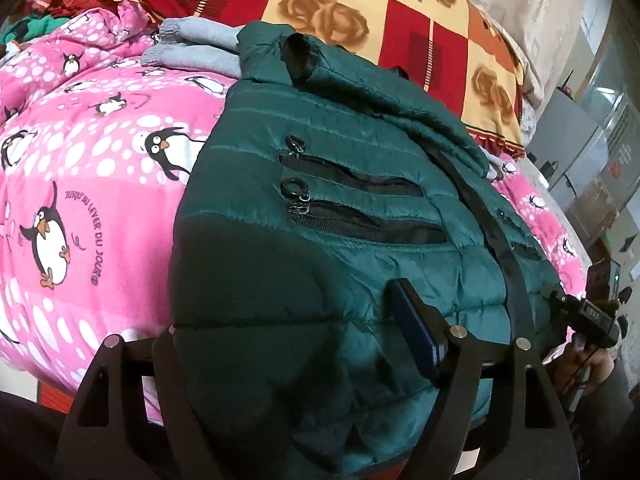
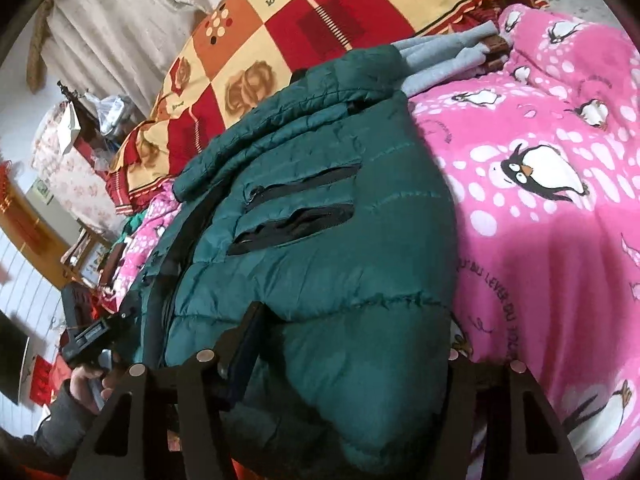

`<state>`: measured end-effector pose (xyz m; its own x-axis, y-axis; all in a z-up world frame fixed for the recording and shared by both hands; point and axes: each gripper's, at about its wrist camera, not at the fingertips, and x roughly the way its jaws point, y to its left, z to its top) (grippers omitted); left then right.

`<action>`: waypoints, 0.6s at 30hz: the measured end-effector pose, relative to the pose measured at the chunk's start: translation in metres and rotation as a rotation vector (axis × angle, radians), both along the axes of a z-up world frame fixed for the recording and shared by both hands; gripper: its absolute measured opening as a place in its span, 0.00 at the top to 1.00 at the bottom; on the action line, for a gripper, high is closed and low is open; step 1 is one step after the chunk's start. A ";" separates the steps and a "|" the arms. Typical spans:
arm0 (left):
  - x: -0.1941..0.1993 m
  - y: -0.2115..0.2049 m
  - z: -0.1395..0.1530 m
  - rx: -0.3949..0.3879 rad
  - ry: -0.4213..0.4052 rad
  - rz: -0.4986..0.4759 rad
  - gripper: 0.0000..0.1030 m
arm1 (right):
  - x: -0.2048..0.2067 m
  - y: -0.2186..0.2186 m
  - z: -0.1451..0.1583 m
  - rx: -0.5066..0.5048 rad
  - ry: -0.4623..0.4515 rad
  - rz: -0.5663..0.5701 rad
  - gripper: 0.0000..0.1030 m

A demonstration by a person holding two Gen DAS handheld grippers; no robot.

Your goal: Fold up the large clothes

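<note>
Left wrist view: a green puffer jacket (image 1: 320, 216) lies on the pink penguin duvet (image 1: 80, 184) of a bed, its hem bulging between the fingers of the left claw (image 1: 296, 344). Whether those pads press the padding I cannot tell. The jacket's long axis runs straight away from the claw toward the grey garment (image 1: 192, 48) at its collar end. In the right wrist view, the right claw (image 2: 352, 344) straddles the other hem corner the same way, grip likewise unclear. Both claws sit equally near the hem, so folding it toward the collar seems the likely move.
</note>
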<state>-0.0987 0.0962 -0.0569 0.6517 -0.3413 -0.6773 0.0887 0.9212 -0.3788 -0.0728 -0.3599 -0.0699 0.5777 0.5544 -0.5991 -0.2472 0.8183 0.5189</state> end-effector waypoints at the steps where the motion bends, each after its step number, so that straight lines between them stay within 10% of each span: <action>1: 0.000 0.001 0.001 -0.003 0.001 0.004 0.26 | 0.001 -0.001 0.003 0.005 0.004 0.003 0.43; 3: -0.001 0.000 0.004 -0.004 -0.008 0.011 0.29 | -0.004 -0.002 0.016 0.017 -0.067 0.018 0.65; 7: -0.007 0.000 0.013 0.045 -0.056 0.037 0.68 | -0.008 0.000 0.020 -0.002 -0.107 0.031 0.70; 13: -0.002 0.004 0.005 0.024 -0.018 0.054 0.63 | 0.004 -0.006 -0.004 0.080 0.018 -0.009 0.69; 18: 0.000 0.000 0.002 0.000 -0.010 0.050 0.45 | 0.003 0.000 -0.005 0.096 0.011 0.030 0.43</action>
<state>-0.0990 0.0966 -0.0544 0.6748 -0.3081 -0.6706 0.0466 0.9247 -0.3779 -0.0701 -0.3603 -0.0746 0.5533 0.6269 -0.5486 -0.2646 0.7567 0.5978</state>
